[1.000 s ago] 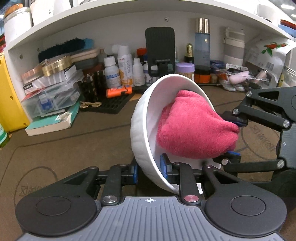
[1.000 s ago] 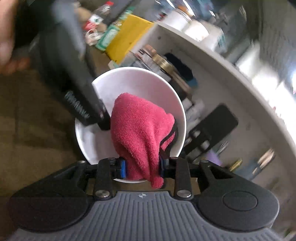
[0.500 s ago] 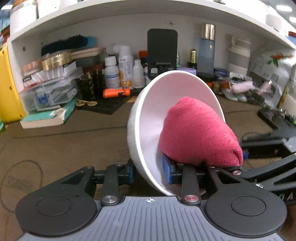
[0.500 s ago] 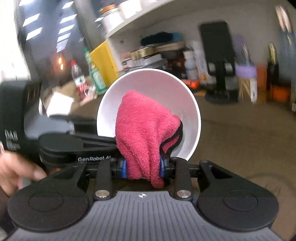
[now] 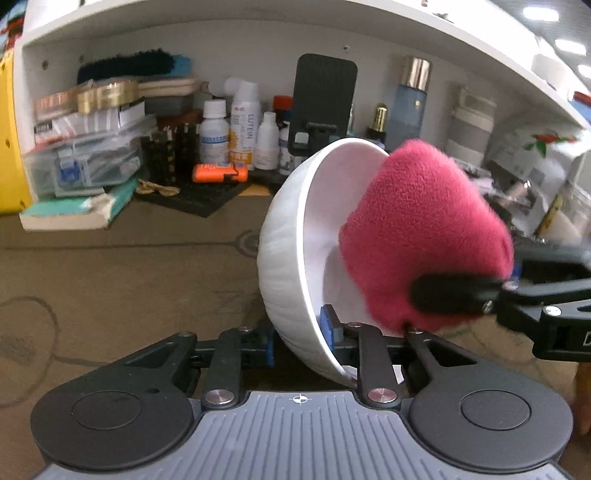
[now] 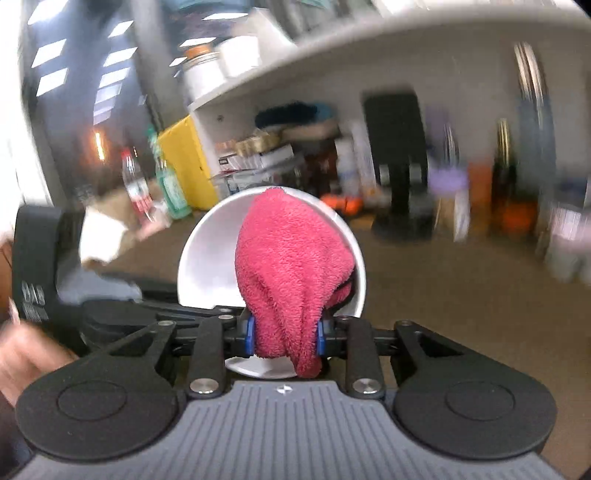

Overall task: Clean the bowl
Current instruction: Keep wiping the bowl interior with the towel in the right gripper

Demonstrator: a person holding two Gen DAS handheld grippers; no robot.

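Left gripper [image 5: 301, 338] clamps the rim of the white bowl [image 5: 284, 258], one pad outside the wall, one inside. Its jaws have just been closing, rim between them. Bowl is held clear of the brown tabletop [image 5: 129, 266], tipped on its side, mouth facing right toward the other gripper. Right gripper [image 6: 284, 336] is clamped on a pink cloth [image 6: 291, 269]; cloth bunches out ahead of the pads and presses into the bowl's inside, covering most of the right half in the right wrist view. Right wrist view is motion-blurred. Behind the bowl, along the tabletop's far edge under a white shelf [image 5: 258, 22]: bottles [image 5: 243, 122], a black phone stand [image 5: 325, 103], stacked boxes [image 5: 88, 147].
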